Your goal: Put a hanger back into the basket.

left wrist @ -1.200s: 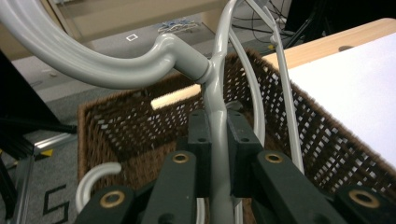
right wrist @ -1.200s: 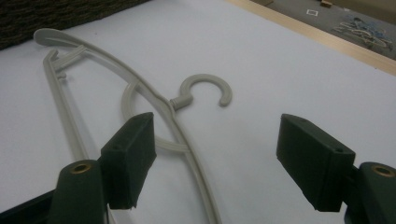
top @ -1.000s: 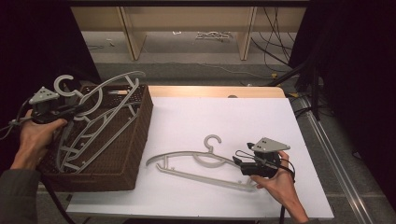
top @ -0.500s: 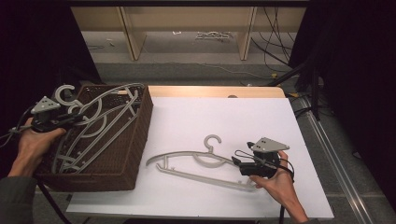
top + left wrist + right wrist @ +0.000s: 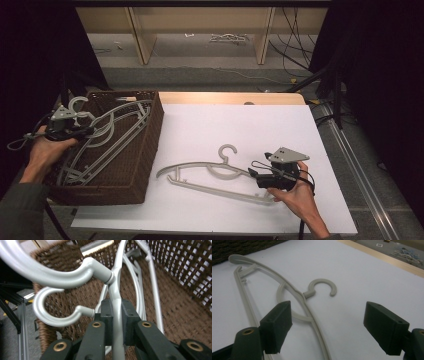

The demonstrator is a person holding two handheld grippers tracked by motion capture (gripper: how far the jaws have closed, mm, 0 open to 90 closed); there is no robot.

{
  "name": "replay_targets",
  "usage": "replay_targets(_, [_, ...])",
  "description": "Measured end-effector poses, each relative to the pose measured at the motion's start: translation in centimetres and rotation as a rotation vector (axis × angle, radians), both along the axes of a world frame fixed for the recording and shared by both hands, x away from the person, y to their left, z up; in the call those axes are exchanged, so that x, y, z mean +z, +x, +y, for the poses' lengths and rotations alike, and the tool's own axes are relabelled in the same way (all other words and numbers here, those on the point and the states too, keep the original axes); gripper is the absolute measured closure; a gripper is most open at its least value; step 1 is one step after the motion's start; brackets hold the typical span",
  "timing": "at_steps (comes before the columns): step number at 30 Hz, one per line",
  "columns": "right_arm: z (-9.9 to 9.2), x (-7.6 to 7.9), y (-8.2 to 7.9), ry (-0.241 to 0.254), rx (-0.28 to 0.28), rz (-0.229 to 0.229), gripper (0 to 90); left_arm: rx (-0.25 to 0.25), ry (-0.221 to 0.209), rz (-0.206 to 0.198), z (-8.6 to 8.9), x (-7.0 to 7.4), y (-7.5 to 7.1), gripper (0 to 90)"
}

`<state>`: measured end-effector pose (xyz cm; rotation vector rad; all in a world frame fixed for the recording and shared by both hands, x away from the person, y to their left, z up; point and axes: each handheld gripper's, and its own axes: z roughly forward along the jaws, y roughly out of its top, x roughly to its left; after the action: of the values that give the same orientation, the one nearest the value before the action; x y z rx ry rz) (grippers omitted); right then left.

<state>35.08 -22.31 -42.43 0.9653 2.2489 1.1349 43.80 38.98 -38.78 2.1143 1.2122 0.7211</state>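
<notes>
Jaws of the right gripper (image 5: 327, 327) spread wide over the white table (image 5: 240, 130) — grey hanger (image 5: 294, 297) lying flat ahead between them, long axis running away leftward; left gripper (image 5: 116, 322) clamped on another hanger (image 5: 117, 285) over the basket (image 5: 142, 150).

Probably a lab: dark curtains (image 5: 45, 45), floor cables (image 5: 295, 30), white table (image 5: 225, 120).

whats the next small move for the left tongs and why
Probably open the left tongs and let go. They are shut on a grey hanger that already lies low inside the basket, next to another hanger there. Meanwhile the right tongs stand open over the hanger on the table, so releasing seems the step left here.
</notes>
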Motion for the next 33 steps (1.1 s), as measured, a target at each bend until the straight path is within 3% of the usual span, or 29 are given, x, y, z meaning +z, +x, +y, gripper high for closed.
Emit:
replay_targets(3, [0.0, 0.0, 0.0, 0.002, 0.0, 0.004, 23.7, 0.0, 0.011, 0.042, -0.6, -1.2, 0.5, 82.0])
replay_targets(6, [0.0, 0.0, 0.0, 0.001, 0.003, 0.001, 23.7, 0.004, 0.002, 0.035, -1.0, -2.0, 0.7, 81.9])
replay_targets(7, [0.0, 0.0, 0.0, -0.001, 0.005, 0.003, 23.7, 0.017, 0.025, 0.07, -1.3, -2.6, 0.9, 81.9])
replay_targets(9, [0.0, 0.0, 0.0, -0.003, 0.003, 0.005, 23.8, 0.038, 0.028, 0.085, -1.4, -3.4, 0.9, 81.7])
replay_targets(12, [0.1, -0.1, 0.0, -0.005, 0.004, 0.006, 23.8, 0.074, 0.003, 0.085, -0.9, -3.6, 1.0, 80.6])
replay_targets(16, [0.1, -0.1, 0.0, -0.003, 0.002, 0.004, 23.8, 0.112, 0.003, 0.087, -0.5, -3.4, 0.7, 74.0])
replay_targets(18, [0.1, -0.1, 0.0, -0.006, 0.004, 0.005, 23.8, 0.16, -0.012, 0.083, -0.2, -3.3, 0.5, 70.3])
replay_targets(20, [0.1, -0.1, 0.0, -0.005, 0.002, 0.005, 23.8, 0.188, -0.017, 0.069, -0.1, -2.9, 0.3, 69.0])
replay_targets(21, [0.1, 0.0, 0.0, -0.005, 0.007, 0.003, 23.8, 0.204, -0.022, 0.054, -0.1, -2.5, 0.1, 60.9])
replay_targets(22, [0.1, 0.0, 0.0, -0.005, 0.007, 0.003, 23.8, 0.214, -0.028, 0.038, -0.1, -2.3, 0.0, 60.9])
replay_targets(23, [0.1, -0.1, 0.0, -0.008, 0.009, 0.005, 23.8, 0.225, -0.051, 0.006, -0.3, -1.5, -0.5, 55.2])
replay_targets(30, [0.2, -0.1, 0.0, -0.009, 0.006, 0.003, 23.7, 0.224, -0.17, -0.074, -1.7, 0.9, -2.4, 38.7])
replay_targets(31, [0.2, -0.1, -0.1, -0.012, 0.006, 0.004, 23.7, 0.212, -0.212, -0.096, -2.3, 1.3, -3.1, 35.8])
replay_targets(33, [0.3, -0.1, -0.1, -0.011, 0.008, 0.006, 23.7, 0.202, -0.226, -0.107, -2.6, 1.5, -3.5, 34.2])
